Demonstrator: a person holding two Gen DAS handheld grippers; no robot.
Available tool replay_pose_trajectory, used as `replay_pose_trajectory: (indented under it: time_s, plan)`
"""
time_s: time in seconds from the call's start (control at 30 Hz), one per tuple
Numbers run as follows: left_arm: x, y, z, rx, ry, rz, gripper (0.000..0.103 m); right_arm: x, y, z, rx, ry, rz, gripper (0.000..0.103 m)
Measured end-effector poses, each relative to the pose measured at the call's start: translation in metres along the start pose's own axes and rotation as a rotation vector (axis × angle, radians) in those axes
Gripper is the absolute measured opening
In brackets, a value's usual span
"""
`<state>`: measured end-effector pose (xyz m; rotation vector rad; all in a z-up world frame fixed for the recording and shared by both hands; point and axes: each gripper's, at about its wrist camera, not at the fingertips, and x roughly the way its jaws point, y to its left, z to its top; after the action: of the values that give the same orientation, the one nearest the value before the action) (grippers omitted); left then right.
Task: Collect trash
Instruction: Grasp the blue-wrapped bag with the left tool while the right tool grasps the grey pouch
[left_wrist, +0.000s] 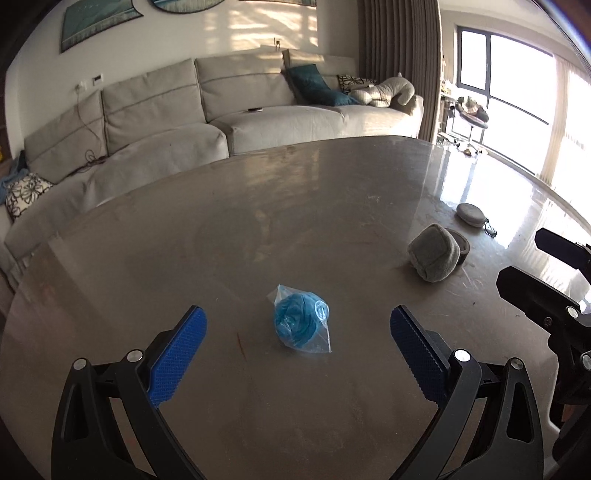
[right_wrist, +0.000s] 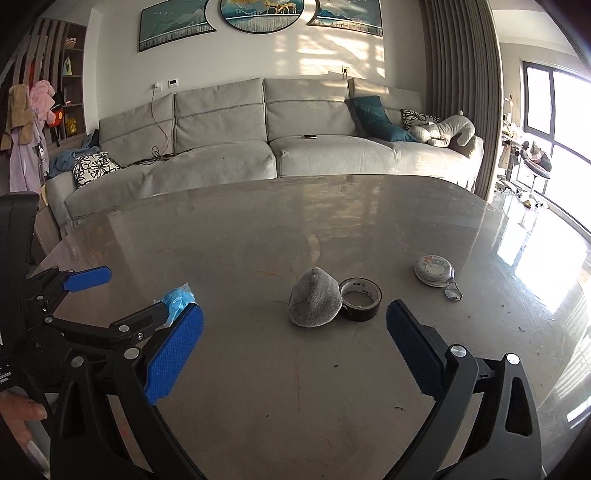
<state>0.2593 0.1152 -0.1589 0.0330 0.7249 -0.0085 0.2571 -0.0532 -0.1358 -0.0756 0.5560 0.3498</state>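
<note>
Trash: a small clear bag with crumpled blue material inside, lying on the bench, on its near left part.
Left gripper: the jaws stand wide open and hold nothing; the bag lies straight ahead between the two blue pads, not touching either.
Right gripper: also wide open and empty; it looks toward a grey cloth lump and a roll of black tape touching it.
Key relation: the bag is directly in front of the left gripper, and off to the left side of the right one, so I judge the left is much nearer.
Bag axis: it seems to run a little diagonal, from far-left to the near-right corner.
Other things: a round tin with a chain, further right.
Next move, I think: lower the left gripper forward and close it.
</note>
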Motion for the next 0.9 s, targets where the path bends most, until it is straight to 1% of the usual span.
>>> replay_pose_trajectory:
  time_s: [0.07, 0.27, 0.3, 0.33, 0.37, 0.4, 0.43, 0.47, 0.5, 0.53, 0.6, 0.63, 0.67, 0.7, 0.73, 0.8, 0.83, 0.9]
  plan:
    - [0.012, 0.002, 0.003, -0.006, 0.045, -0.009, 0.098, 0.005, 0.001, 0.002, -0.007, 0.009, -0.008, 0.098]
    - [0.04, 0.007, 0.005, -0.038, 0.111, -0.044, 0.097, 0.02, 0.008, 0.004, -0.02, 0.028, -0.011, 0.098]
    - [0.046, 0.007, 0.003, -0.039, 0.138, -0.053, 0.086, 0.022, 0.008, 0.005, -0.021, 0.031, -0.008, 0.098]
    - [0.054, 0.006, 0.0, -0.038, 0.183, -0.064, 0.064, 0.023, 0.008, 0.006, -0.022, 0.033, -0.008, 0.098]
    - [0.056, 0.002, -0.001, -0.012, 0.175, -0.044, 0.061, 0.025, 0.008, 0.006, -0.024, 0.033, -0.011, 0.098]
    - [0.056, -0.002, -0.002, 0.013, 0.177, -0.042, 0.039, 0.025, 0.007, 0.007, -0.024, 0.033, -0.017, 0.098]
    - [0.055, -0.005, -0.004, 0.029, 0.188, -0.052, 0.039, 0.027, 0.006, 0.007, -0.02, 0.034, -0.026, 0.098]
    - [0.053, -0.007, -0.006, 0.029, 0.186, -0.086, 0.039, 0.027, 0.005, 0.007, -0.015, 0.034, -0.04, 0.098]
    - [0.049, -0.009, -0.008, 0.032, 0.168, -0.091, 0.038, 0.029, 0.004, 0.008, -0.011, 0.035, -0.053, 0.098]
    - [0.045, -0.011, -0.008, 0.043, 0.144, -0.07, 0.038, 0.031, 0.003, 0.008, -0.006, 0.044, -0.055, 0.098]
    - [0.038, -0.013, -0.007, 0.061, 0.104, -0.066, 0.038, 0.04, 0.002, 0.01, -0.004, 0.083, -0.048, 0.085]
    - [0.035, -0.012, -0.006, 0.061, 0.092, -0.06, 0.038, 0.046, 0.002, 0.011, -0.009, 0.105, -0.061, 0.071]
    - [0.032, -0.011, -0.005, 0.057, 0.08, -0.054, 0.038, 0.053, 0.002, 0.012, -0.015, 0.128, -0.082, 0.06]
    - [0.03, -0.009, -0.006, 0.052, 0.07, -0.054, 0.039, 0.06, 0.001, 0.012, -0.019, 0.156, -0.097, 0.057]
    - [0.028, -0.005, -0.004, 0.044, 0.063, -0.052, 0.038, 0.069, 0.0, 0.011, -0.014, 0.193, -0.094, 0.055]
    - [0.028, 0.001, -0.004, 0.022, 0.06, -0.055, 0.039, 0.081, -0.003, 0.007, 0.012, 0.238, -0.069, 0.055]
    - [0.028, 0.003, -0.003, 0.012, 0.06, -0.059, 0.038, 0.085, -0.003, 0.006, 0.004, 0.252, -0.072, 0.055]
    - [0.029, 0.005, -0.002, 0.001, 0.06, -0.064, 0.039, 0.086, 0.001, 0.003, -0.024, 0.252, -0.084, 0.021]
